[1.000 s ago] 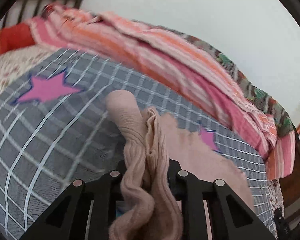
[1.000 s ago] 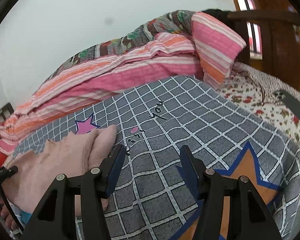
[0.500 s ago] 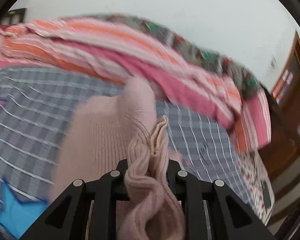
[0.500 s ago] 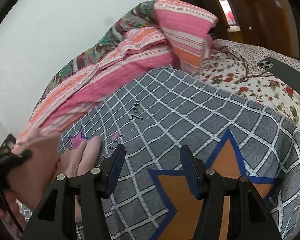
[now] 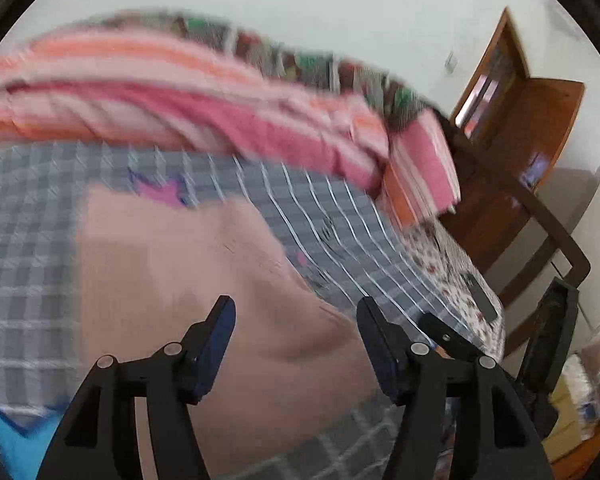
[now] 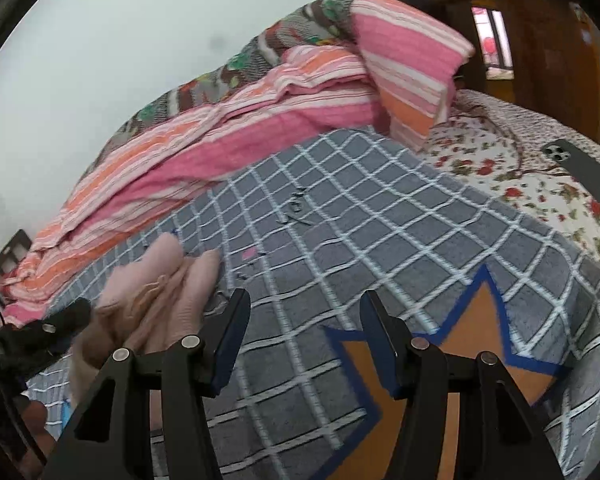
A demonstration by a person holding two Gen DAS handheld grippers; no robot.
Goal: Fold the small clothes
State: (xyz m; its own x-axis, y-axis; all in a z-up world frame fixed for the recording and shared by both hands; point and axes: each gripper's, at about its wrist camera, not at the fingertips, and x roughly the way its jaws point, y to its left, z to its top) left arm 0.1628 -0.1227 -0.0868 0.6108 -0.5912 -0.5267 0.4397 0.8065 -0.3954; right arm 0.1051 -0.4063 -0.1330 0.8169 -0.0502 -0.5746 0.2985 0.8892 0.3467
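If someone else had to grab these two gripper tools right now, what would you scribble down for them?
Left gripper: jaws have just been opening, nothing pinched now; it hangs over the pink knit garment.
Right gripper: open, empty, above the grey checked blanket.
Garment lies on the blanket, to the left of the right gripper, one fold apparently laid over.
Left: check the fold, smooth it, fold further if needed.
A phone lies on the floral sheet, off to the side.

pink knit garment (image 5: pixel 188 280), folded (rumpled), on checked blanket (image 5: pixel 28 248)

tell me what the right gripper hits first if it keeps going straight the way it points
Most likely the grey checked blanket itself: the right gripper is open, nothing between its jaws. The pink knit garment lies off to its left.
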